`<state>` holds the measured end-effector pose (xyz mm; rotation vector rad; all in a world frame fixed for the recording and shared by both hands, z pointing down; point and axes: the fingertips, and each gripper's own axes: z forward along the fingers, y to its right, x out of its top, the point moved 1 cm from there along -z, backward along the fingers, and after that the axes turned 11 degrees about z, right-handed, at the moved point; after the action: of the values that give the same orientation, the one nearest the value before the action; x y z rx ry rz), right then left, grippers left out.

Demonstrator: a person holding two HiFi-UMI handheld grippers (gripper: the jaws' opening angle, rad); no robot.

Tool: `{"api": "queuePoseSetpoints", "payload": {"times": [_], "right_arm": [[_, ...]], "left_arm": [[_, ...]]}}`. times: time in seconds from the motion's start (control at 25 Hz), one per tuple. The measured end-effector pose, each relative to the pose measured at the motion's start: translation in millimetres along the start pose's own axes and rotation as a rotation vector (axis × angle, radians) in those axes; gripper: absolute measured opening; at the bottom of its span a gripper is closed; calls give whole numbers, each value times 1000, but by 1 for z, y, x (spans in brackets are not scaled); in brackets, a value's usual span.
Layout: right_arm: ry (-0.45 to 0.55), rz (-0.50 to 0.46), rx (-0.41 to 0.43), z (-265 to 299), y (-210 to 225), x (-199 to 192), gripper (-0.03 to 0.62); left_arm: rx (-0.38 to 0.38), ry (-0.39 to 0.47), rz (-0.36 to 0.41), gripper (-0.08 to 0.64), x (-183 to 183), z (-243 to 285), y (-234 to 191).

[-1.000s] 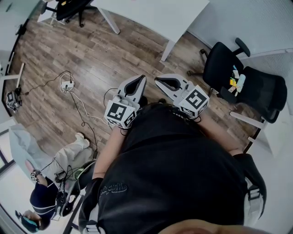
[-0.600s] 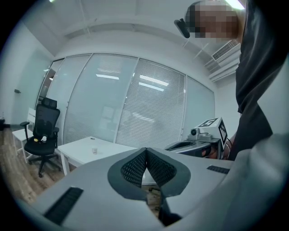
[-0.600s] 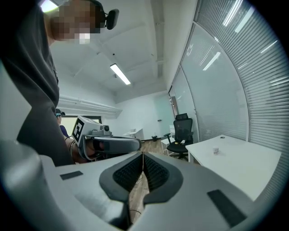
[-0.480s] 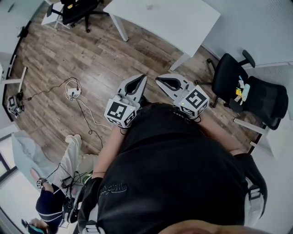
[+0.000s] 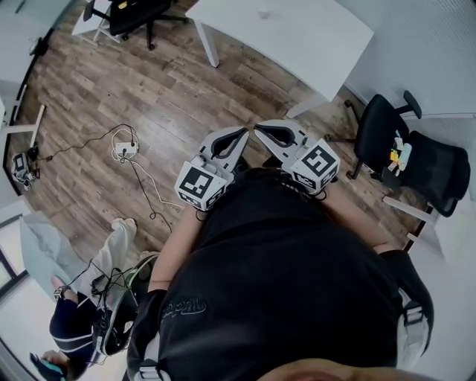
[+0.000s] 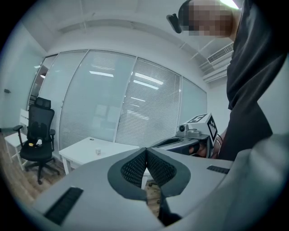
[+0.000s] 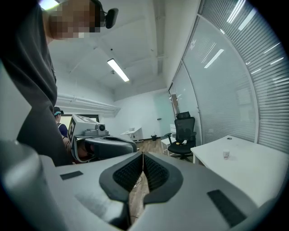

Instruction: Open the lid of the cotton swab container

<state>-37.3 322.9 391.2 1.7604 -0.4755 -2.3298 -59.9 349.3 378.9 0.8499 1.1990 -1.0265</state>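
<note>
The person stands on a wooden floor (image 5: pixel 111 89) and holds both tools out in front of a black shirt (image 5: pixel 282 275), side by side and close together, tips pointing toward a white bench (image 5: pixel 297 41) ahead. The left gripper (image 5: pixel 242 134) has its fingers (image 6: pixel 133 170) pressed fully together with nothing between them. The right gripper (image 5: pixel 259 129) likewise has its fingers (image 7: pixel 128 173) closed on nothing. A small pale container (image 5: pixel 264 13) stands alone on the bench, well apart from both grippers; it is too small to tell whether its lid is on. A black office chair (image 5: pixel 379 130) stands to the right of the bench, and another one (image 5: pixel 439 167) just beyond carries a few small items. A white cable with a power strip (image 5: pixel 123 149) lies on the floor to the left, and a second person (image 5: pixel 74 327) is at the lower left.
</note>
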Motion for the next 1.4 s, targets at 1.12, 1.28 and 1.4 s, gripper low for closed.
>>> {"api": "queuePoseSetpoints", "payload": {"times": [1.12, 1.28, 1.4], "right_arm": [[25, 26, 38, 35, 168, 77, 25], [27, 23, 8, 33, 207, 93, 25], [30, 10, -1, 26, 232, 105, 25]], "left_arm": [[54, -43, -15, 14, 15, 142, -111], [46, -33, -11, 14, 24, 177, -133], [59, -32, -6, 14, 32, 204, -145]]}}
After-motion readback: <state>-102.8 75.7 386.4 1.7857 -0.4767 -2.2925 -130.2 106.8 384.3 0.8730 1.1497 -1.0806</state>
